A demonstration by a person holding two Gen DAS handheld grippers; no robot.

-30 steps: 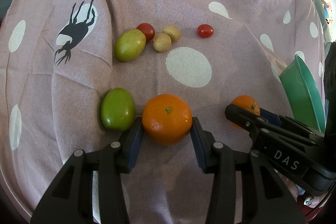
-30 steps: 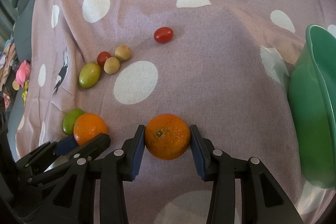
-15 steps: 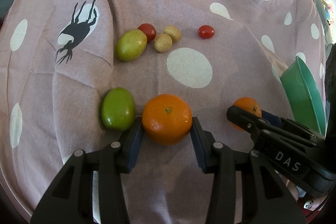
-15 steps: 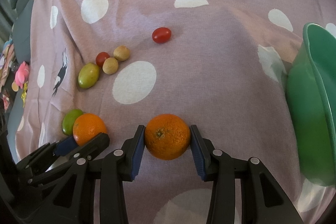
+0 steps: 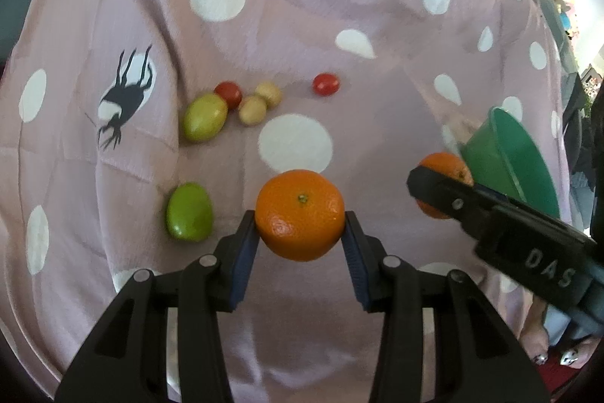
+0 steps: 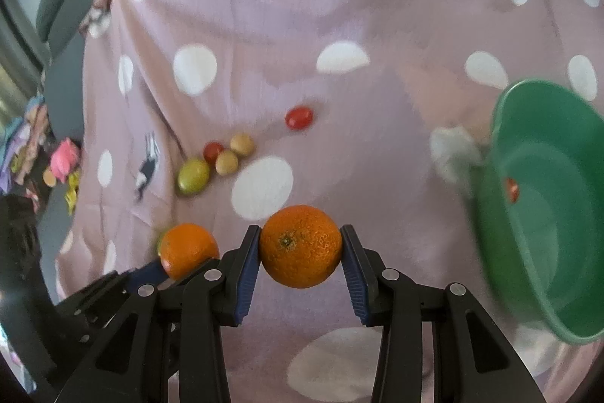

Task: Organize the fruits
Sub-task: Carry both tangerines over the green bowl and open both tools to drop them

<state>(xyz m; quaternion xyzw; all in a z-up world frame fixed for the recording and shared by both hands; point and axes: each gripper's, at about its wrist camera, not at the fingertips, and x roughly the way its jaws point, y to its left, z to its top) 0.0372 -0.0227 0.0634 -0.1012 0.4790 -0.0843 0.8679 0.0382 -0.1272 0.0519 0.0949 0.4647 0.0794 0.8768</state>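
Note:
My left gripper [image 5: 301,225] is shut on an orange [image 5: 300,214], held above the pink dotted cloth [image 5: 339,25]. My right gripper [image 6: 301,248] is shut on a second orange [image 6: 300,246], also clear of the cloth. Each view shows the other gripper's orange [image 5: 445,169] [image 6: 188,248] at its side. A green fruit [image 5: 188,212] lies on the cloth left of the left gripper. Farther back lie a yellow-green fruit [image 5: 205,121], two red tomatoes [image 5: 228,93] [image 5: 325,84] and two small tan fruits [image 5: 252,109]. A green bowl [image 6: 502,214] stands at the right with something small and red [image 6: 512,189] inside.
The cloth is wrinkled and has a black animal print [image 5: 124,93] at the left. Toys [image 6: 64,161] lie beyond the cloth's left edge in the right wrist view. A person's foot [image 5: 540,357] shows at the lower right in the left wrist view.
Both grippers have risen with their oranges, so the cloth and the fruits on it look smaller and farther away. The green bowl now shows more of its inside.

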